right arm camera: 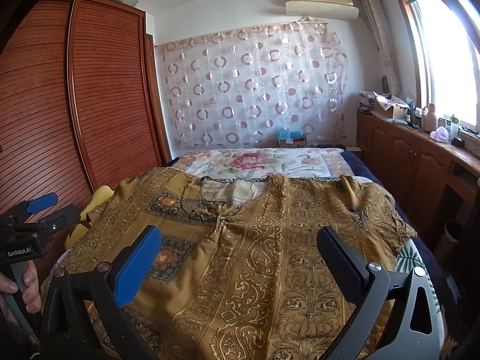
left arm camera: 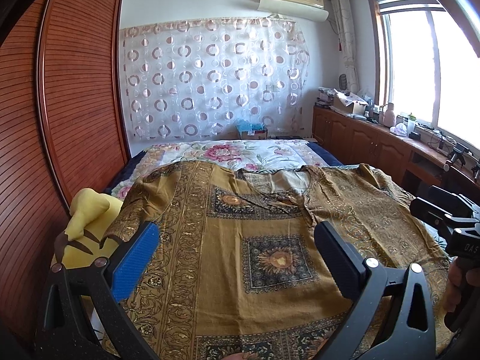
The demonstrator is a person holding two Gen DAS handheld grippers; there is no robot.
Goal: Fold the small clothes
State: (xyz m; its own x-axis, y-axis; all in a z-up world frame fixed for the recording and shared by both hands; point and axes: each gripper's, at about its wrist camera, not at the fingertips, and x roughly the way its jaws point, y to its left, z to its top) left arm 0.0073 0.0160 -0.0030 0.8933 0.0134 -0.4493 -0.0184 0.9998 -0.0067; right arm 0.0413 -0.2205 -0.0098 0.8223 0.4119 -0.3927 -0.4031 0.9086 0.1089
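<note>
A mustard-brown patterned top [left arm camera: 234, 240] lies spread flat on the bed, neckline toward the far end, one sleeve at each side. It also fills the right wrist view [right arm camera: 270, 255]. My left gripper [left arm camera: 237, 240] is open and empty, hovering over the left half of the top. My right gripper [right arm camera: 240, 246] is open and empty over the right half. The right gripper's body shows at the right edge of the left wrist view [left arm camera: 450, 219]; the left gripper's body shows at the left edge of the right wrist view [right arm camera: 33, 219].
The bed has a floral cover [left arm camera: 240, 153] beyond the top. A yellow plush toy [left arm camera: 87, 234] lies at the bed's left edge, against a wooden wardrobe [left arm camera: 60, 120]. A cluttered wooden cabinet [left arm camera: 375, 141] runs along the right under the window.
</note>
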